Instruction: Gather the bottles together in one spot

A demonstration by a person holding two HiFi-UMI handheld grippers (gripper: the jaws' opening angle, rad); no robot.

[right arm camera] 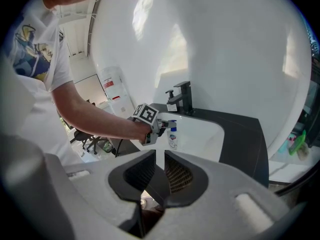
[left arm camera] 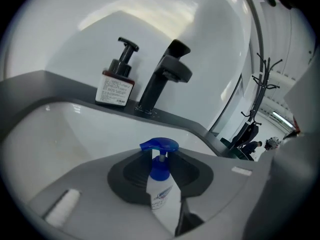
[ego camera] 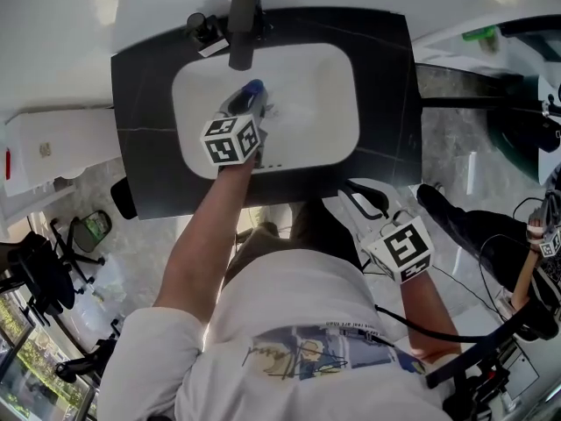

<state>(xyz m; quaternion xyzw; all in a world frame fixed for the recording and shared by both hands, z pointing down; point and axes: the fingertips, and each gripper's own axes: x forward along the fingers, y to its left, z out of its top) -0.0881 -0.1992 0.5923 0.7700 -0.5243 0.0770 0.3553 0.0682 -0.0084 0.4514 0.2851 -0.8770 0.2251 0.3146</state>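
My left gripper (left arm camera: 162, 159) clamps the blue-pump bottle (left arm camera: 162, 194). A soap dispenser (left arm camera: 116, 81) and faucet (left arm camera: 160, 81) stand beyond its jaws. My right gripper (right arm camera: 160, 158) is empty, jaws slightly apart.

No text legible in any view.
- Pump bottle (left arm camera: 116, 86) on worktop (ego camera: 386, 103): white label, several print lines seen, none readable.
- Blue-capped bottle (left arm camera: 162, 196): blue logo and print noted on white body, unreadable.
- Shirt (ego camera: 289, 296): graphic with small caption line, too blurred to be read.
- Left marker cube (ego camera: 231, 140), right marker cube (ego camera: 405, 248): square black-white coded patterns only, no characters.
- White box (ego camera: 53, 147): red mark, unreadable.
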